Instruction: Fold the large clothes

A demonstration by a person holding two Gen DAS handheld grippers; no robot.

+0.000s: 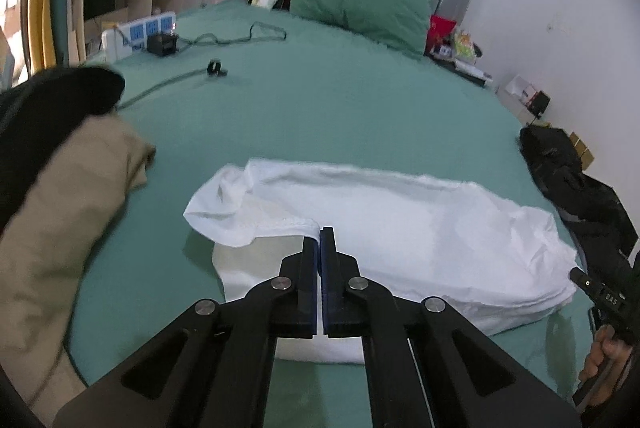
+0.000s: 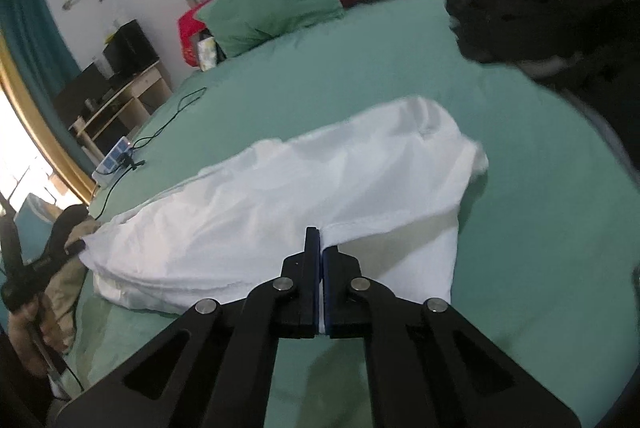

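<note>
The large white cotton garment (image 1: pixel 400 228) is lying half folded lengthwise on the green bed sheet (image 1: pixel 340 99), and both the left tongs (image 1: pixel 319 234) and right tongs (image 2: pixel 320 240) are pinching its near hem shut, so further folds are probably remaining.

we see the left gripper (image 1: pixel 320 234) pinched tight on the near hem of a white garment (image 1: pixel 400 220) lying on the green bed sheet (image 1: pixel 340 99). a beige garment (image 1: pixel 68 195) sits at the left, dark clothes (image 1: pixel 576 179) at the right.
</note>
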